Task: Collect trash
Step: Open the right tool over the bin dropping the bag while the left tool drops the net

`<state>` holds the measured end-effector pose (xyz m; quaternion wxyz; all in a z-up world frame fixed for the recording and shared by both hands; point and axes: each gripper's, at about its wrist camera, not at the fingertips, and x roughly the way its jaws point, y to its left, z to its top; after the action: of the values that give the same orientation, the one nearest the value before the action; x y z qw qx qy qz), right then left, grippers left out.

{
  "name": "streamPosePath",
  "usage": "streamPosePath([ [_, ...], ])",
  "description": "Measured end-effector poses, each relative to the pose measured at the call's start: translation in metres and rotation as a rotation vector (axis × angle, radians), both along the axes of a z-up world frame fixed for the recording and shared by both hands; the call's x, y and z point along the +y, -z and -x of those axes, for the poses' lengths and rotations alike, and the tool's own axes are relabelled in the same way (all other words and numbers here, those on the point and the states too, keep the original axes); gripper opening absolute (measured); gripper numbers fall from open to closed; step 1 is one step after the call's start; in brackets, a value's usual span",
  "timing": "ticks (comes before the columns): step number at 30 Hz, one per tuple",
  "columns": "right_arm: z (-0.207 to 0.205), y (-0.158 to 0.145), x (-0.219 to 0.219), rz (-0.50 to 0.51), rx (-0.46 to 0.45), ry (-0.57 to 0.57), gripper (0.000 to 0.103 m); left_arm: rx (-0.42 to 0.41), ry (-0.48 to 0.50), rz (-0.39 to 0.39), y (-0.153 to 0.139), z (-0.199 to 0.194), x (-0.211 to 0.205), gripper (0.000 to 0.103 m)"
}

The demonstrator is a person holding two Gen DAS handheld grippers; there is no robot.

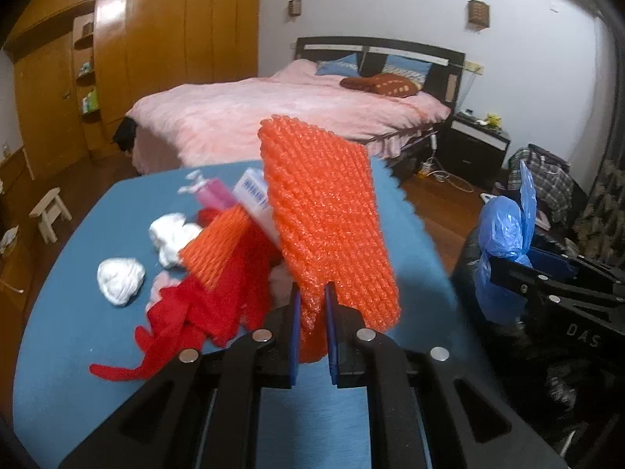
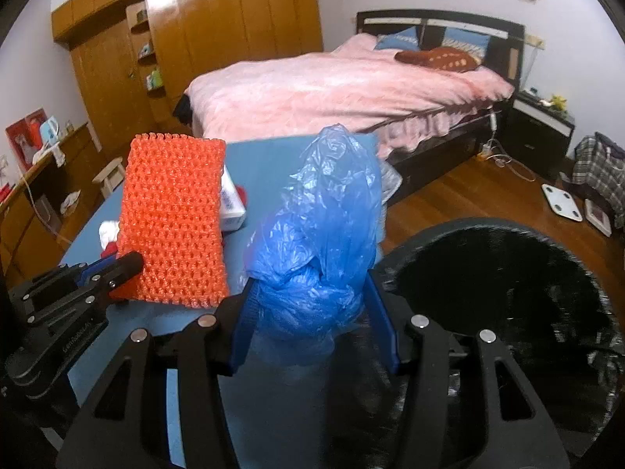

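Observation:
My left gripper (image 1: 312,305) is shut on the lower end of an orange foam net sleeve (image 1: 328,219), held up above the blue table (image 1: 78,273); the same orange sleeve (image 2: 174,219) and left gripper (image 2: 129,269) show at the left of the right wrist view. My right gripper (image 2: 312,305) is shut on a crumpled blue plastic bag (image 2: 324,234), lifted beside a black bin (image 2: 500,273); that blue bag (image 1: 504,242) appears at the right of the left wrist view. On the table lie a red net (image 1: 203,305), a second orange net (image 1: 216,250), white paper wads (image 1: 119,279) and a white box (image 1: 254,195).
The black bin's open mouth lies right of the table, below the right gripper. A pink-covered bed (image 2: 332,90) stands behind the table, wooden wardrobes (image 2: 218,39) at the left, a small stool (image 1: 50,211) on the wooden floor, and a black nightstand (image 2: 543,129) at the right.

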<state>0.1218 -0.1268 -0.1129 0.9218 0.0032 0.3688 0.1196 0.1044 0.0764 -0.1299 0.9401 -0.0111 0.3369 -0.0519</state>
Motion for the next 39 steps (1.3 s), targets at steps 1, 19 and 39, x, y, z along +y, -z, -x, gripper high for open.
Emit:
streamPosePath([
  [1,0.002,-0.003,-0.006,-0.001,-0.006,0.012,0.051,-0.006,0.012,0.001,-0.004,0.0,-0.004,0.011],
  [19,0.038,-0.002,-0.15,0.095,-0.01,0.32,0.055,-0.006,0.365,0.053,-0.02,-0.004,-0.145,0.012],
  [39,0.029,-0.004,-0.13,0.068,-0.061,0.314,0.096,-0.064,0.118,-0.003,-0.023,-0.001,-0.062,0.082],
])
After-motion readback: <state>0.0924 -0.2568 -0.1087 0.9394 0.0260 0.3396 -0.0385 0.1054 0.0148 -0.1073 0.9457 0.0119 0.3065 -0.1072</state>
